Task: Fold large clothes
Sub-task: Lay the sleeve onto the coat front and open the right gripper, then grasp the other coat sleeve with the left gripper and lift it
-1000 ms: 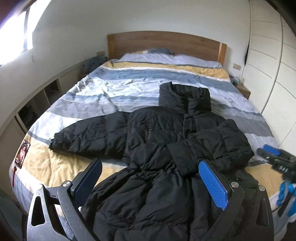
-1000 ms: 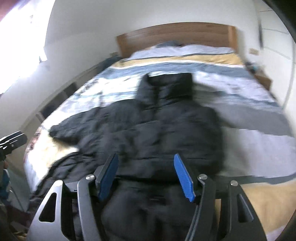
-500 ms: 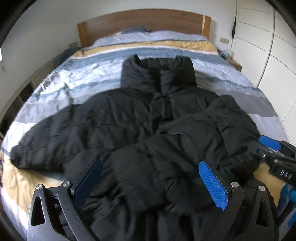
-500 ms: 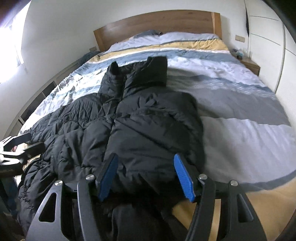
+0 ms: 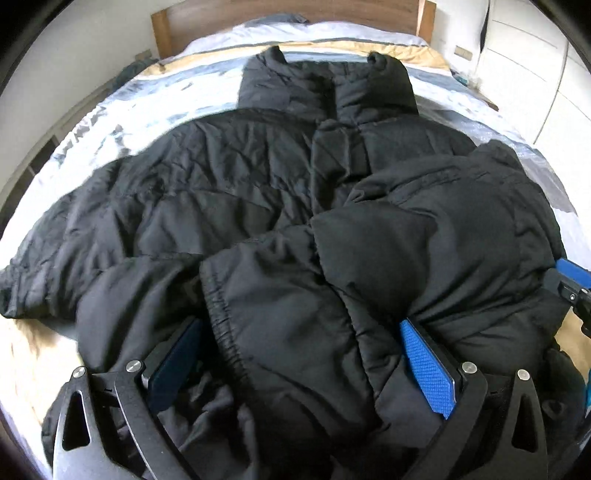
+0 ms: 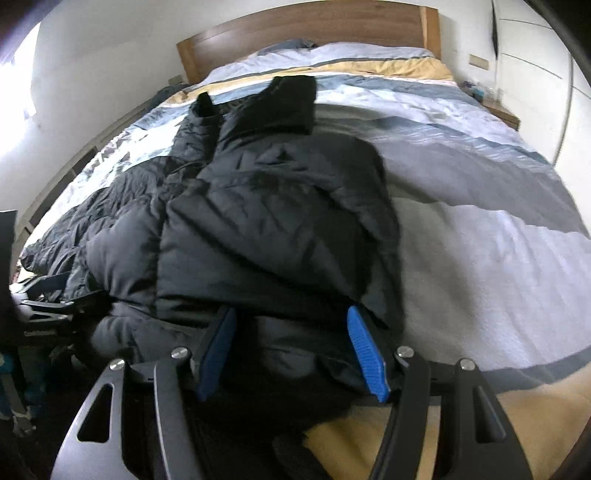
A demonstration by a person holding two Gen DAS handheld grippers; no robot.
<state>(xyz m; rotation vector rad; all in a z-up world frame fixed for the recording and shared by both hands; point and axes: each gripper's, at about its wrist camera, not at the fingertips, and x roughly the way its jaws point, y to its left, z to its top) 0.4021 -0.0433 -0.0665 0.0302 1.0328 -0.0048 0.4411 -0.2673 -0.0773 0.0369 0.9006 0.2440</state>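
— What has changed over the last second?

— Both grippers have come in low over the black puffer jacket [image 5: 258,229], which lies spread across the striped bed [image 6: 480,206], collar toward the headboard [image 6: 314,26] at the top of the frame. A second ago I saw it from further back. Now the left gripper [image 5: 299,354] has its fingers spread wide with the cuff of the folded-over sleeve [image 5: 369,240] bulging between them, not pinched. The right gripper [image 6: 291,350] is likewise parted, with the jacket's lower edge in the gap.

— So what does that mean for the fold?

— I judge one sleeve is already across the chest; the other sleeve [image 5: 48,273] lies out at the left of the frame. I'm placed to grab, not yet gripping.

— Any brand or label readable?

— None. No logo or tag shows on the jacket, and nothing legible elsewhere.
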